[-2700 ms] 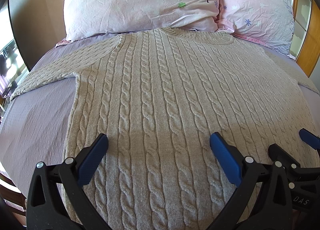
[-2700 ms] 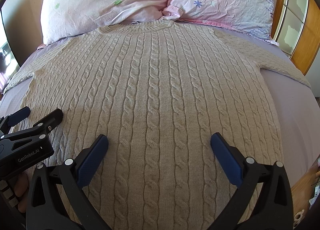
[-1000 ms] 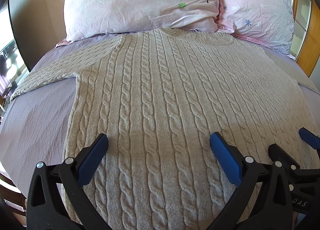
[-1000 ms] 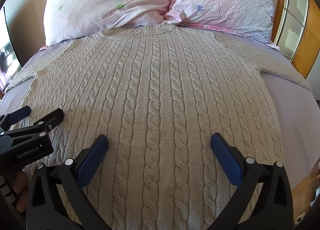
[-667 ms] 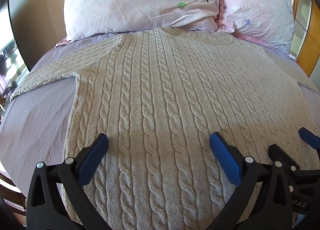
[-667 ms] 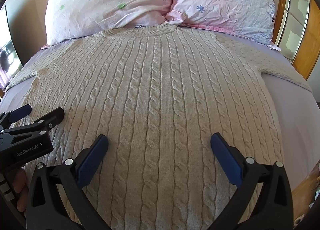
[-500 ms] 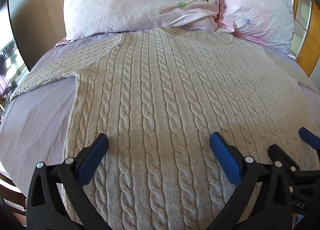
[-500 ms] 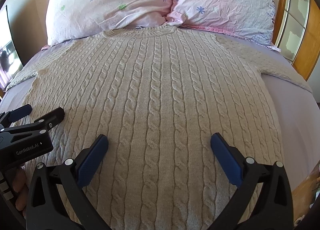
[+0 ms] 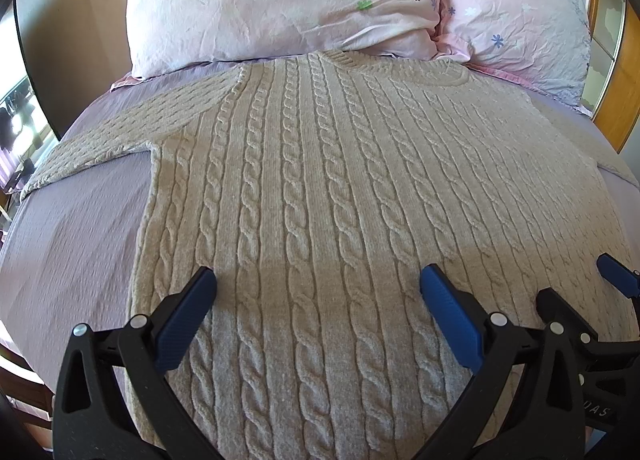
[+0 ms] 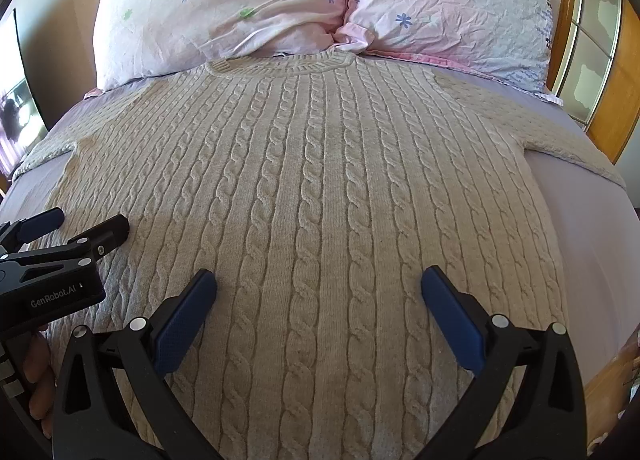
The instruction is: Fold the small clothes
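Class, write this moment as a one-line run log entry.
sweater: flat on bed, unfolded | left gripper: open, above hem | right gripper: open, above hem

Your left gripper (image 9: 316, 280) and right gripper (image 10: 318, 280) are black plastic frames with blue finger pads (image 10: 180, 324) and silver rivets; white "GenRobot.AI" lettering shows lower left, above bare fingertips.

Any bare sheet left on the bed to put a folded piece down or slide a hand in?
Two patches. Bare sheet lies left of the sweater, below its left sleeve. A narrower strip lies right of the sweater, below the right sleeve. The middle is covered by the sweater; the pillows crowd its collar.
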`<state>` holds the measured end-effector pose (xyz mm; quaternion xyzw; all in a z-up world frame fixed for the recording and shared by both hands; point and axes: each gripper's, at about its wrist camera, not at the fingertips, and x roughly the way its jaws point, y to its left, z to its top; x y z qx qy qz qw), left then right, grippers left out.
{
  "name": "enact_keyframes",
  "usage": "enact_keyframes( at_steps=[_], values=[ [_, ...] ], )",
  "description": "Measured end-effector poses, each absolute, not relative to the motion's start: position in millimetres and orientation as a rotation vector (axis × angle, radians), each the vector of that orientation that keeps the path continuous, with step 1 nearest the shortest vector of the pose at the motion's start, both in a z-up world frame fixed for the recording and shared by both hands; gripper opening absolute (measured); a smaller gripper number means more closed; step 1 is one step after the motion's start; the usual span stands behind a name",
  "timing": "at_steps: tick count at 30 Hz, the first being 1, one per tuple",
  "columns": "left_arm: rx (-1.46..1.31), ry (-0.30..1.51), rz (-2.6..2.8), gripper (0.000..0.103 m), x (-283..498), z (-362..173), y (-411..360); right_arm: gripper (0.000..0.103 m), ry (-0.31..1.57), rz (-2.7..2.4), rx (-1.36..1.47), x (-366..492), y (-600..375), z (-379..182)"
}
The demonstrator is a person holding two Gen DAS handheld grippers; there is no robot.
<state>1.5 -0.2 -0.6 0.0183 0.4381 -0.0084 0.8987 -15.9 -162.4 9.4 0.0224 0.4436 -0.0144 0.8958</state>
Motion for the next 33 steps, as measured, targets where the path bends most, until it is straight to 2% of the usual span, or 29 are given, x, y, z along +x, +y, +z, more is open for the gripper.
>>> enact_keyframes(
  at_steps=[14,19,23,24,25,27,29,31,33],
  values=[
    [0.047,0.918,-0.029,0.101,-0.2,-0.5,-0.2,0.102,0.911,0.115,0.052,-12.8,-181.4,16.9],
    [-0.011,0.929,-0.126,0.101,2.8,5.7,10.9,0.102,0.689,-0.085,0.323,-10.7,-307.5,66.2],
    [-0.337,0.803,-0.294,0.101,8.1,22.8,58.3,0.102,0.644,-0.322,0.571,4.3,-433.0,68.9],
    [-0.399,0.745,-0.297,0.101,8.1,26.8,71.0,0.097,0.652,-0.386,0.647,9.5,-467.5,63.2],
    [-0.450,0.679,-0.286,0.101,6.6,30.8,85.0,0.087,0.652,-0.430,0.730,13.3,-499.5,56.1],
    [-0.481,0.604,-0.235,0.101,4.8,37.8,103.7,0.078,0.652,-0.497,0.856,17.6,-544.1,42.7],
    [-0.445,0.589,-0.148,0.101,8.0,45.2,120.5,0.068,0.647,-0.565,0.958,20.0,-579.2,28.8],
    [-0.407,0.590,-0.067,0.101,13.3,51.1,137.2,0.053,0.656,-0.629,1.038,22.7,-607.5,13.3],
    [-0.376,0.585,0.006,0.101,17.7,54.9,151.7,0.046,0.638,-0.647,1.094,22.9,-624.0,0.0]
  ],
)
